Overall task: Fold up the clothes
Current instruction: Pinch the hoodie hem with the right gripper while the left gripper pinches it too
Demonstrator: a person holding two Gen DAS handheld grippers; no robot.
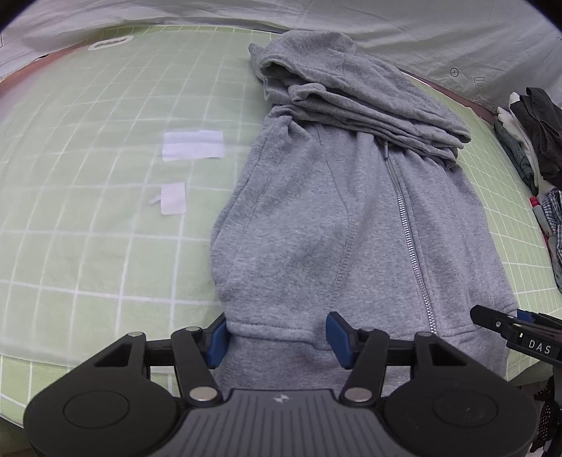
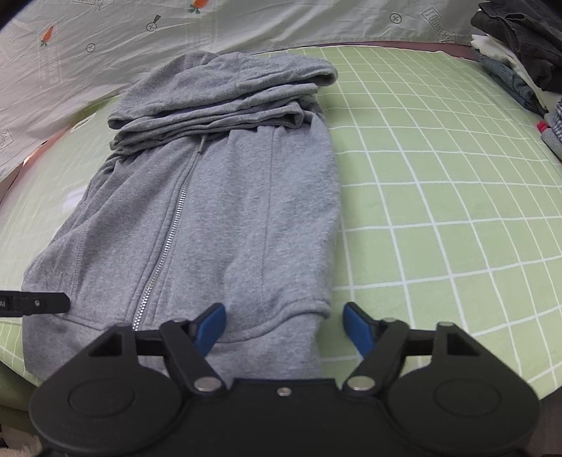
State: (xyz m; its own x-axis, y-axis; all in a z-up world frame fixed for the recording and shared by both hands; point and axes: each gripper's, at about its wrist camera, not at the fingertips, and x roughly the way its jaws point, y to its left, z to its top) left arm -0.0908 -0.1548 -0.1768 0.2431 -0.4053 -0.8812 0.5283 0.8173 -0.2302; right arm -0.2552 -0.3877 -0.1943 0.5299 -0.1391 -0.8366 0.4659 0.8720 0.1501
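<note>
In the left wrist view the hoodie (image 1: 351, 211) lies on the mat (image 1: 87, 211), from the top centre down to the bottom centre of the frame, with its hood (image 1: 333, 70) folded on its upper part. Two paper patches (image 1: 193, 145) lie on the mat left of it. A pile of clothes (image 1: 537, 147) sits at the right edge. A sheet (image 1: 421, 31) lies behind the mat, along the top. The left gripper (image 1: 279, 339) is at the bottom centre, its jaws on both sides of the hem's left corner. The right gripper (image 1: 505, 327) enters at the lower right, over the hem's other corner

In the right wrist view the hoodie (image 2: 210, 211) lies left of centre and the pile (image 2: 520, 52) in the upper right
</note>
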